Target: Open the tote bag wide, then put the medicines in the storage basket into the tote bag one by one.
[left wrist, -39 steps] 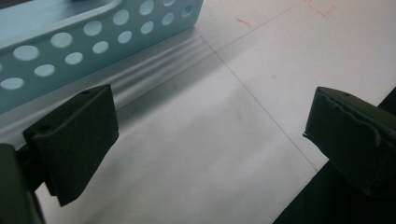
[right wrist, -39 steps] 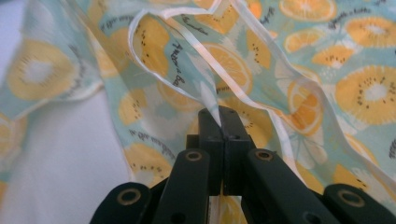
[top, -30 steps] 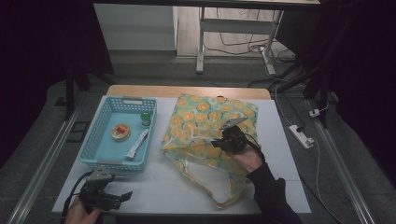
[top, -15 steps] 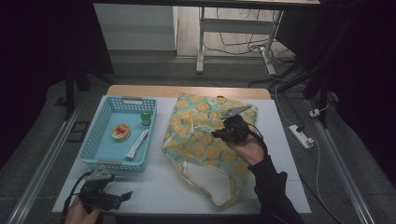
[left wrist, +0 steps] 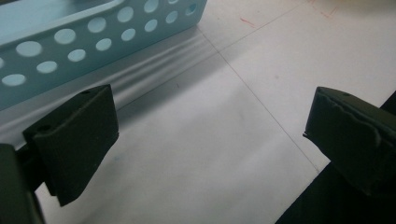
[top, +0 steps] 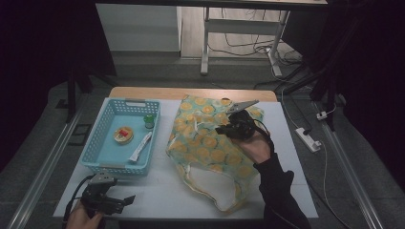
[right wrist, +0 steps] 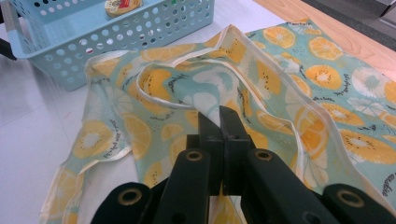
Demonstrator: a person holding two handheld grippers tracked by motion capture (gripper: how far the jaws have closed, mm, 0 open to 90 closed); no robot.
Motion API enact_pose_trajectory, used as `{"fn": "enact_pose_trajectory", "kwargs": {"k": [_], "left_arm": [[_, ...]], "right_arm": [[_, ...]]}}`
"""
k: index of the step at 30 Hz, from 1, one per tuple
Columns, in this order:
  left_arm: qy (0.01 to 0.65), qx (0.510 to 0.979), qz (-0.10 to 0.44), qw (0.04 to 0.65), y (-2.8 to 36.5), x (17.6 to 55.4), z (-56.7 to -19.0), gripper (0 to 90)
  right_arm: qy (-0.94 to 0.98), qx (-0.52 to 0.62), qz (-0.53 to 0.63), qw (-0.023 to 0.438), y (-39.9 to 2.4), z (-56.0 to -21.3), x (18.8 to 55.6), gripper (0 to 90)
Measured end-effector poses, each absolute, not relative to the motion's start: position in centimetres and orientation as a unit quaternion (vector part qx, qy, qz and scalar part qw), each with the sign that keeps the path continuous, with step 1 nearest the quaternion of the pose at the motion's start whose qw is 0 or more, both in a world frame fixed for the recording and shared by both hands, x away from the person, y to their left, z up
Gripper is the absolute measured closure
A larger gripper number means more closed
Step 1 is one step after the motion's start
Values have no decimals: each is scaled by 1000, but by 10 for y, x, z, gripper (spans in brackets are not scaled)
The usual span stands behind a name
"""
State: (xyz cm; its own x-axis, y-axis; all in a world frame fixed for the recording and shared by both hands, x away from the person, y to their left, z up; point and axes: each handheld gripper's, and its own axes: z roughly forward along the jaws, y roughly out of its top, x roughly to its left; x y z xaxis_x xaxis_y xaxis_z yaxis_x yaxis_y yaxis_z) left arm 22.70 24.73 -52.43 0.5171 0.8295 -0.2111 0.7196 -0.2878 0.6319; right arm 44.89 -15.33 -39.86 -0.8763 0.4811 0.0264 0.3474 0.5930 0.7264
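My right gripper (right wrist: 219, 122) has its fingers clenched on a fold of the orange-print cloth bag (top: 210, 143), which lies on the white desk (top: 181, 195) beside the blue plastic basket (top: 102, 162). The basket's items are not yet packed. My left gripper (top: 125, 200) rests released.

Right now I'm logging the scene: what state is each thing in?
Fruit-print bag: lying rumpled, fabric pinched and lifted.
Right gripper: shut on the bag.
Left gripper: open, holding nothing.
Blue basket: upright, holding small items.
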Motion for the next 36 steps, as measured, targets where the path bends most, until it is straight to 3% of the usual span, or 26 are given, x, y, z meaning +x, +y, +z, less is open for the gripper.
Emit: {"fn": "enact_pose_trajectory", "kwargs": {"k": [36], "left_arm": [[478,787,89,378,249,220,-511,0]], "right_arm": [[882,226,403,92,-160,-397,446,890]]}}
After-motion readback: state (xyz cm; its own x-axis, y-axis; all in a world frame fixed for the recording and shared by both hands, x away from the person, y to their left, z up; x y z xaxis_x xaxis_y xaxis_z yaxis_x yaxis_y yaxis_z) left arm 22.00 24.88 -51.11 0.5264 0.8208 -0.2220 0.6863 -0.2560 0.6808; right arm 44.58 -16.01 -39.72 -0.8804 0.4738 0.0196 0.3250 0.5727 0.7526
